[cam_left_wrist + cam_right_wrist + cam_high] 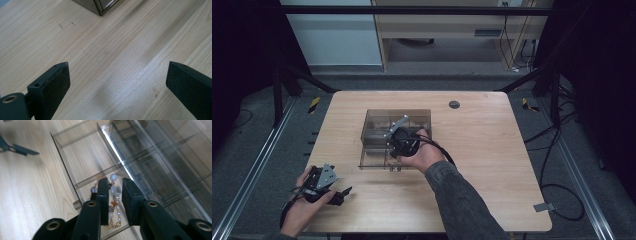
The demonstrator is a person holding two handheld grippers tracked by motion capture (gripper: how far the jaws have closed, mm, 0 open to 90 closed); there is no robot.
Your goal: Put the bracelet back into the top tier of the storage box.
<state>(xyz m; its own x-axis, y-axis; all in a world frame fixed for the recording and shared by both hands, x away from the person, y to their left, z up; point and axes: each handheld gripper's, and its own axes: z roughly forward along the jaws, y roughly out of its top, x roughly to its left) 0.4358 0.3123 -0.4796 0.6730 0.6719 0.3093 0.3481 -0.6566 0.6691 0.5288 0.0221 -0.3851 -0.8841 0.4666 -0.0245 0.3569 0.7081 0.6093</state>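
Note:
A clear acrylic organiser box [377, 122] stands mid-table with its bottom drawer [63, 155] pulled out toward the front. A string of pale and orange beads [114, 177] lies in the drawer's near corner. My right gripper [115, 185] points down into that corner, and its jaws stand a little apart on either side of the strand without clamping it. In the high view the right gripper [396, 151] hangs over the drawer [372, 162]. My left gripper [341, 196] is held low over the table's front left corner. Its jaws are wide open with nothing between them [117, 75].
The wooden table [492, 150] has a round dark cable port [454, 104] behind the box and a small grey tab [544, 206] at its front right edge. Dark frame posts and cables flank the table. The box's corner [100, 7] lies ahead of the left gripper.

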